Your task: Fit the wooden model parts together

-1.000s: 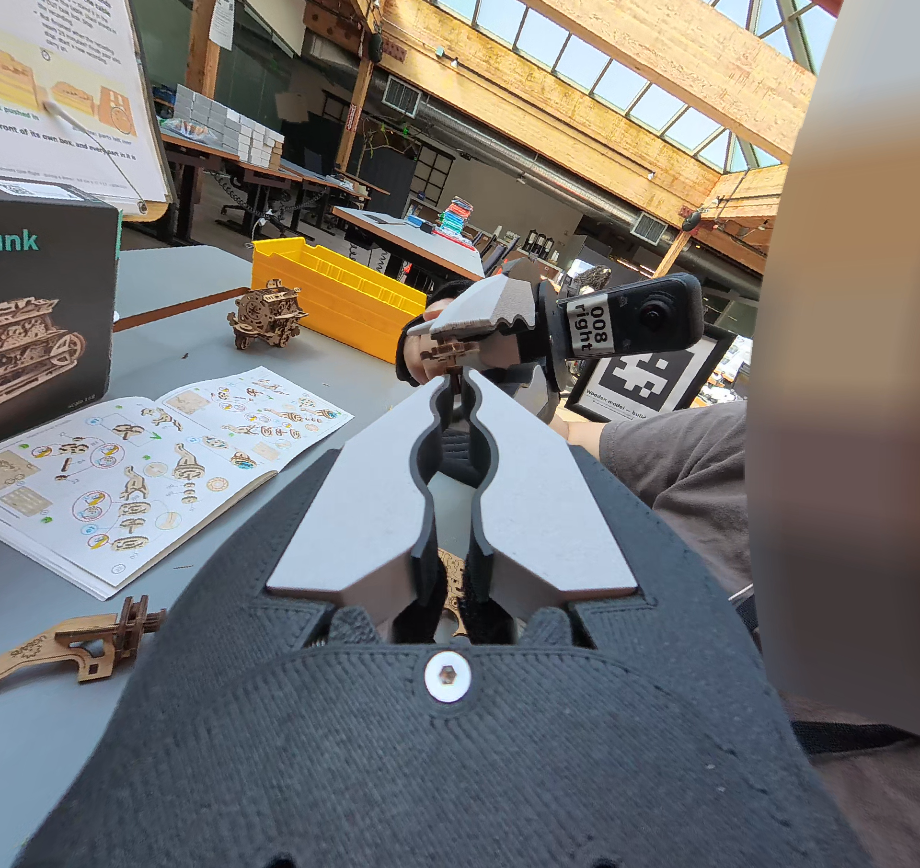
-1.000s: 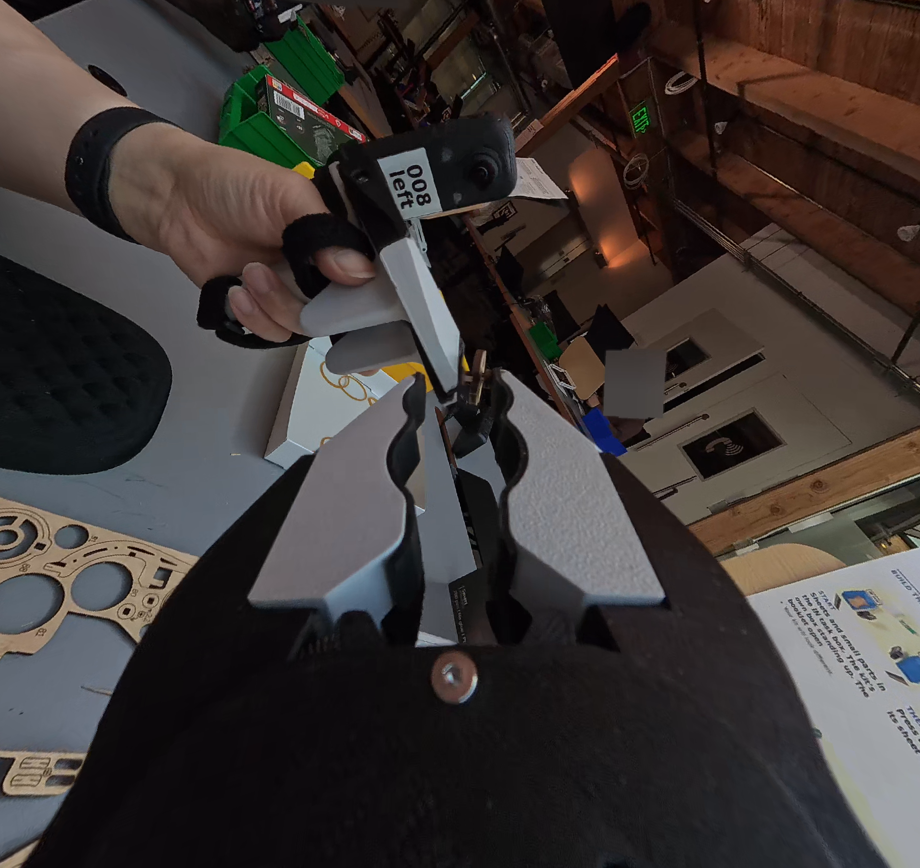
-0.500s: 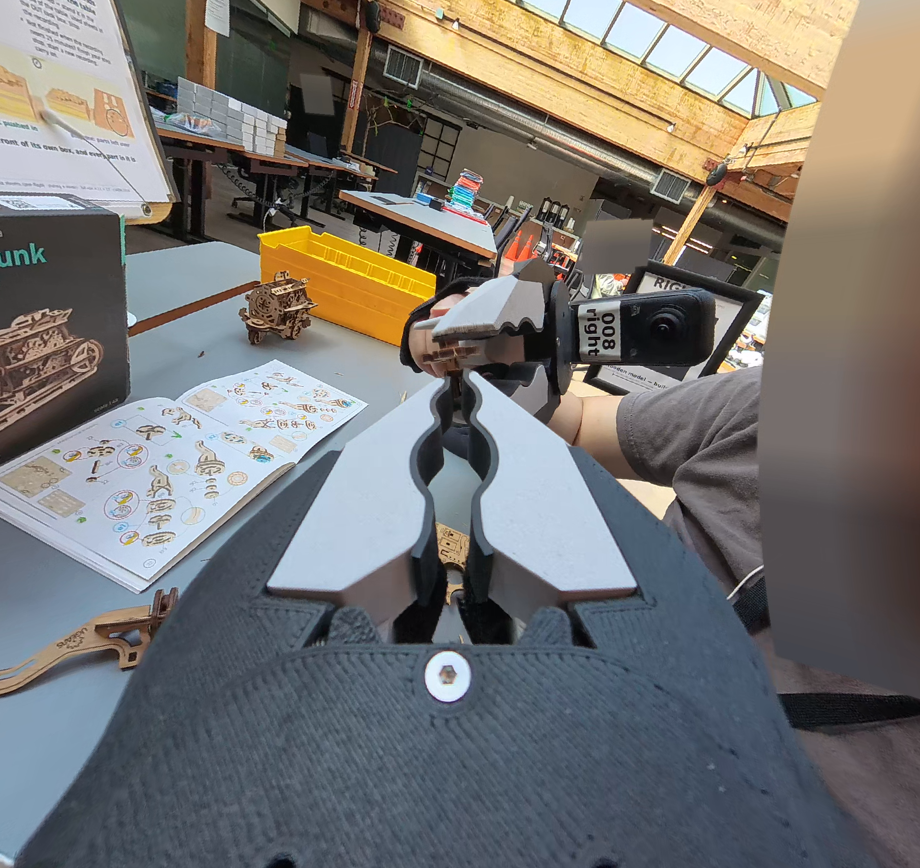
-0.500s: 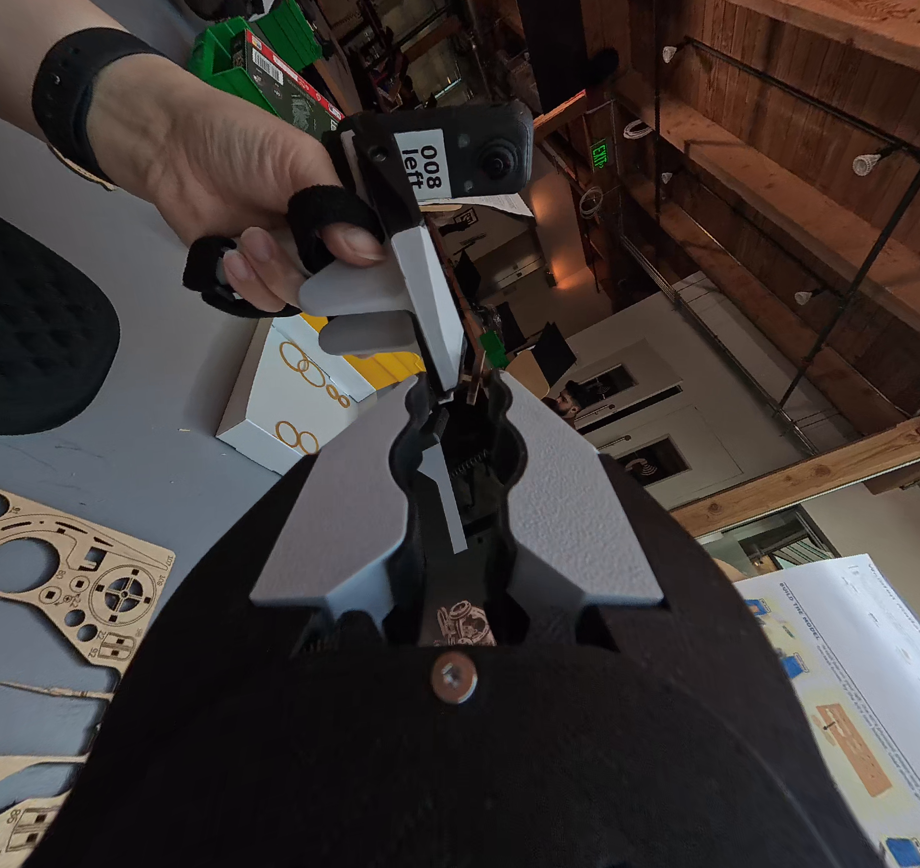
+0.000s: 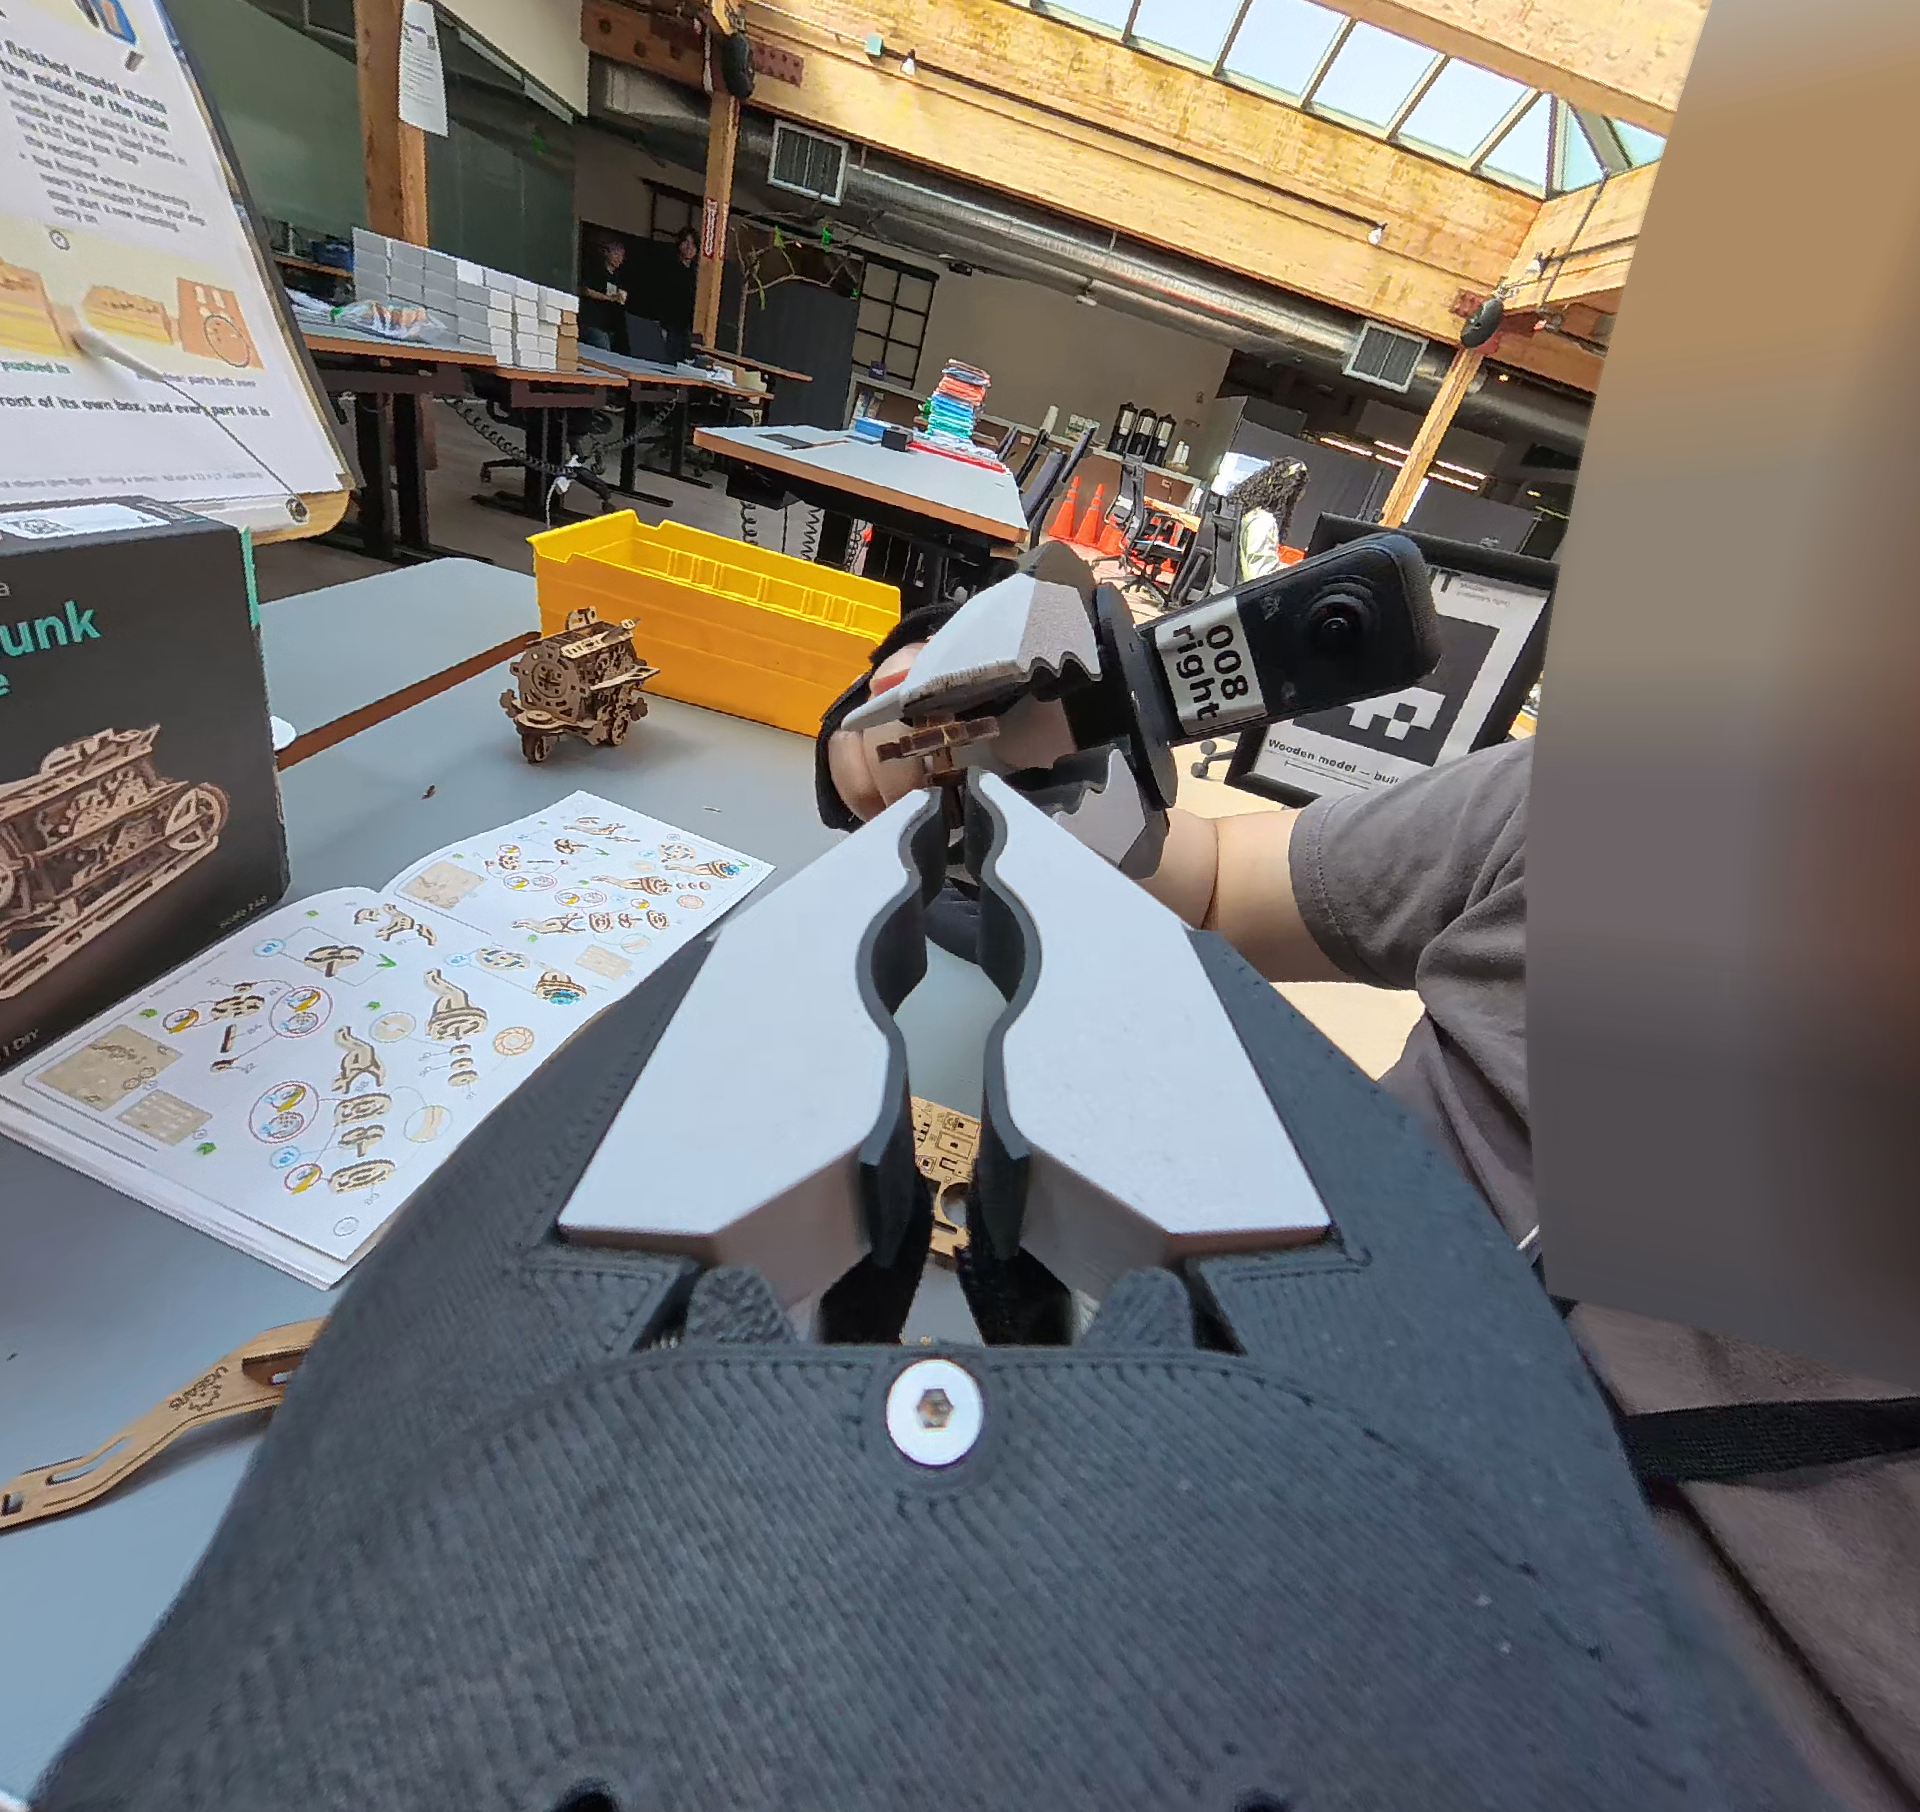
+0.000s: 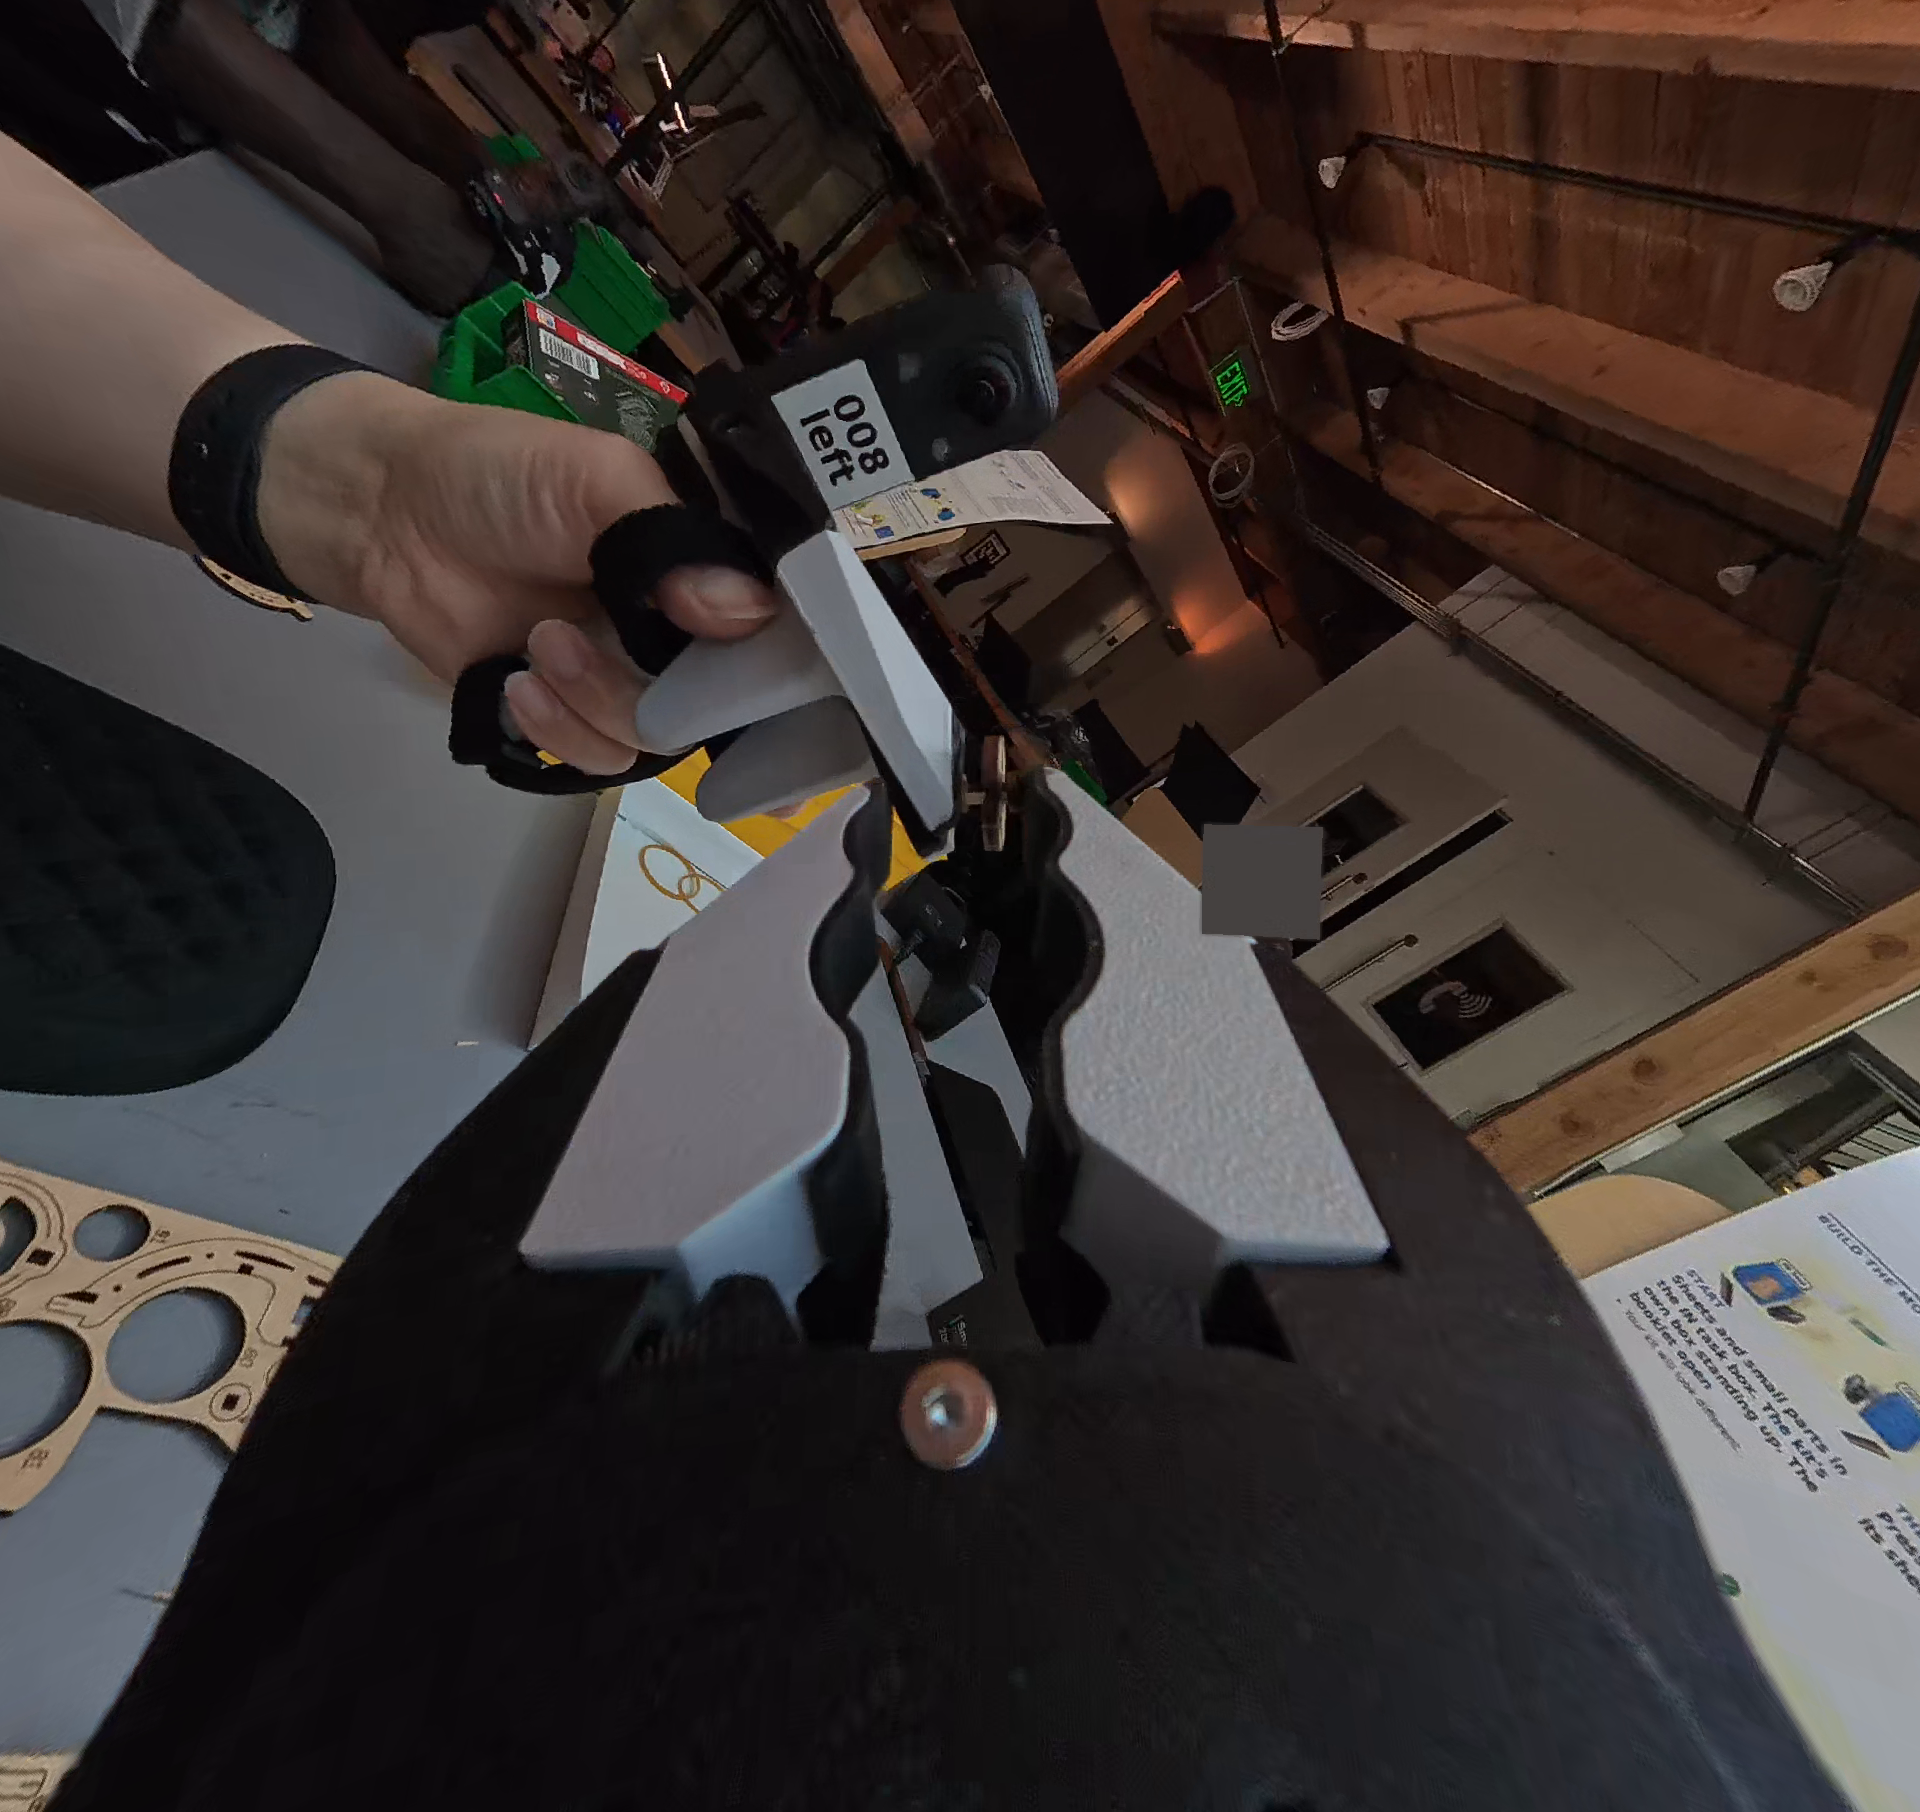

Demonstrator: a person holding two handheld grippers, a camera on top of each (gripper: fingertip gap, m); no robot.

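Left gripper (image 5: 951, 806): jaws nearly closed at the tips, pinching what looks like a thin dark piece; most of it is hidden between the fingers, so its shape cannot be told. Right gripper (image 5: 883, 723), seen across from the left wrist view: closed on a small wooden part (image 5: 930, 739), a toothed or slotted bit that sticks out past its tips. From the right wrist view the same wooden part (image 6: 992, 786) sits at the right gripper's (image 6: 961, 812) tips, touching or just beside the tip of the left gripper (image 6: 925, 786). Both held up in the air above the grey table (image 5: 436, 640), tip to tip.

Step in hand, as judged: mating the two small pieces, one in each gripper. Whether they are already seated cannot be told; the joint is too small and partly covered.

Next move likely calls for a fine line-up of slot to tab, then a short straight push with both grips kept firm. Thin wood, so twisting risks a snapped tab or a slip.

Also on the table: open instruction booklet (image 5: 395, 1014), finished small model (image 5: 577, 692), yellow bin (image 5: 717, 619), cut-out wooden sheet (image 6: 114, 1336).
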